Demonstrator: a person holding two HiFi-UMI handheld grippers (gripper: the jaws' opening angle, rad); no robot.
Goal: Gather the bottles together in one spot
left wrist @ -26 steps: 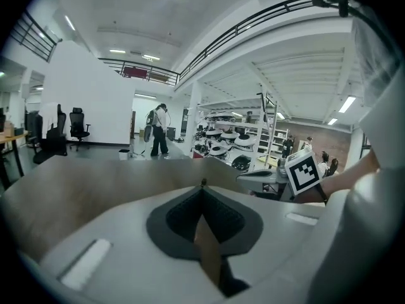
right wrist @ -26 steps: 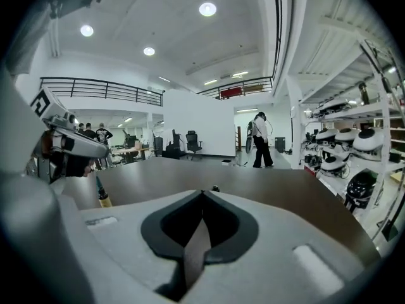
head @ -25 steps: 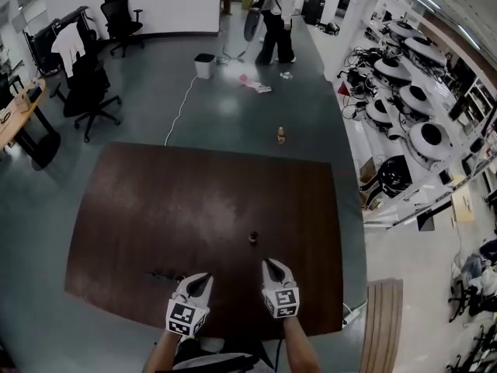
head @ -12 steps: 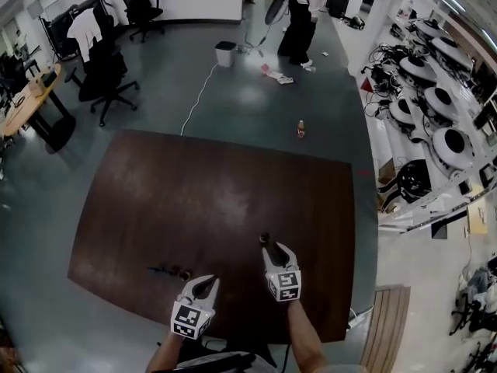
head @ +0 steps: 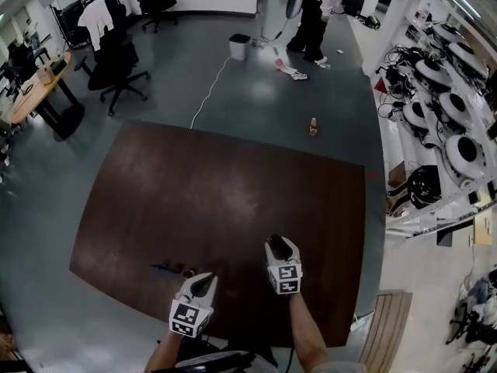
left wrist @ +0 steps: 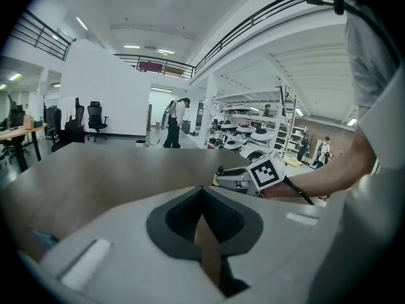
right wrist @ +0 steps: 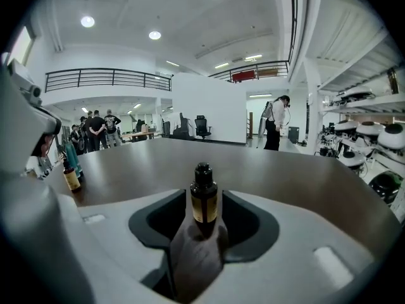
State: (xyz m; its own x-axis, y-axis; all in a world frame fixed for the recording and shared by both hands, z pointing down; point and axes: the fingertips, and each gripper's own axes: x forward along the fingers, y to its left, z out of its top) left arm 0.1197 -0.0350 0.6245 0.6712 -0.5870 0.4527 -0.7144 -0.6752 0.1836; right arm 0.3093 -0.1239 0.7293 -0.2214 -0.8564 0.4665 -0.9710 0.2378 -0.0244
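A small dark bottle (right wrist: pixel 204 200) with a yellow label stands upright on the brown table (head: pixel 217 193). It is between the jaws of my right gripper (right wrist: pixel 204 215), which are opening and leave a gap on both sides of it. In the head view my right gripper (head: pixel 276 242) is near the table's front middle and mostly hides the bottle. A brown bottle (right wrist: pixel 71 178) and a teal bottle (right wrist: pixel 71 158) stand together to the left, seen as a small cluster (head: pixel 178 270) in the head view. My left gripper (head: pixel 204 280) hovers just right of that cluster, shut and holding nothing (left wrist: pixel 202 192).
Another bottle (head: pixel 313 125) stands on the floor beyond the table's far edge. A person (head: pixel 314 6) stands further back near a white bin (head: pixel 239 47). Office chairs (head: pixel 116 53) are at the far left. Round white machines (head: pixel 454 123) line the right side.
My right gripper has moved forward to the small bottle and its jaws have gone from shut to spread around it. The left gripper has stayed near the cluster.
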